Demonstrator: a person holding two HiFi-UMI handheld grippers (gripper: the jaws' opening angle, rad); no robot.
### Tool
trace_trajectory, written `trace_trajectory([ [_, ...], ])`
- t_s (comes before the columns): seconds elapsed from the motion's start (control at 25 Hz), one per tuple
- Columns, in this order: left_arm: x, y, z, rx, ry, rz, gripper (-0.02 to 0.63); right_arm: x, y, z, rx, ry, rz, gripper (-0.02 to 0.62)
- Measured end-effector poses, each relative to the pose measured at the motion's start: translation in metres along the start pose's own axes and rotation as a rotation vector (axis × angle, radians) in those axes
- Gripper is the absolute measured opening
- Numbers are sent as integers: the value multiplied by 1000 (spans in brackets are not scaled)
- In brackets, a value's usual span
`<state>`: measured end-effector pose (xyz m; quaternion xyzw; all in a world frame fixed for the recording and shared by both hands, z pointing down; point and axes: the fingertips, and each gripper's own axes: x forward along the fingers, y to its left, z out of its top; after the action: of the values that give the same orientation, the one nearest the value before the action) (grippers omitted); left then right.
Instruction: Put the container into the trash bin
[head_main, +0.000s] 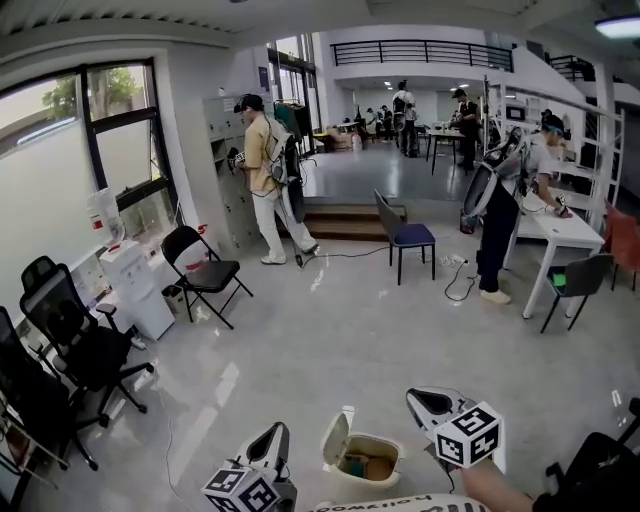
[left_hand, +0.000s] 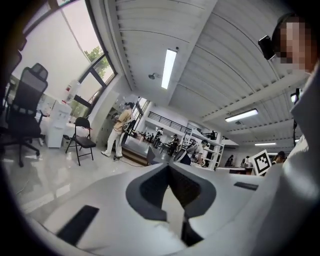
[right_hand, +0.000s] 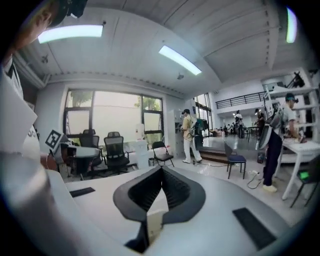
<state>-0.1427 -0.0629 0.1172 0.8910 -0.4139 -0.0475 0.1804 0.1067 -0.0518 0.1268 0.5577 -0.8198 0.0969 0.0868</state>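
A cream trash bin (head_main: 345, 484) with its flap lid (head_main: 336, 438) tipped open stands on the floor just below me, between the two grippers. Something brownish (head_main: 378, 467) lies inside it; I cannot tell what it is. The left gripper (head_main: 281, 429) hangs left of the bin, and the right gripper (head_main: 411, 396) is above and to its right. In the left gripper view the left gripper (left_hand: 168, 165) has its jaws meeting at the tips with nothing between them. The right gripper (right_hand: 161, 169) shows the same in its own view. Both point out across the room.
A black folding chair (head_main: 205, 270) and a white dispenser (head_main: 135, 285) stand at the left wall, with office chairs (head_main: 75, 335) nearer. A blue chair (head_main: 405, 235), a floor cable (head_main: 460, 282) and a white table (head_main: 560, 232) with a person (head_main: 500, 215) lie ahead right.
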Motion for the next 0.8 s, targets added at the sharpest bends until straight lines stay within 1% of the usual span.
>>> trace_trajectory([
  [0.08, -6, -26, -13, -13, 14, 5, -5, -32, -10, -18, -38, 50, -47, 3],
  [0.12, -9, -41, -21, -24, 21, 3, -5, -47, -11, -29, -37, 73, -53, 3],
  [0.24, -20, -87, -46, -29, 40, -23, -5, -84, -10, -60, -13, 118, -33, 3],
  [0.36, -37, -125, -68, -11, 51, -70, -4, -109, -8, -81, 1, 105, -23, 3],
  [0.44, -54, -137, -83, 1, 60, -89, -3, -119, -4, -94, 22, 96, -11, 3],
  [0.52, -69, -135, -93, 7, 61, -60, -3, -123, 3, -107, 48, 105, 10, 2],
  [0.64, -91, -134, -104, 1, 91, 12, -4, -127, 15, -115, 85, 120, 64, 2],
  [0.72, -101, -126, -107, 4, 85, 61, -4, -127, 23, -112, 74, 116, 95, 2],
  [0.8, -108, -117, -106, 8, 74, 99, -5, -125, 30, -109, 53, 110, 105, 2],
])
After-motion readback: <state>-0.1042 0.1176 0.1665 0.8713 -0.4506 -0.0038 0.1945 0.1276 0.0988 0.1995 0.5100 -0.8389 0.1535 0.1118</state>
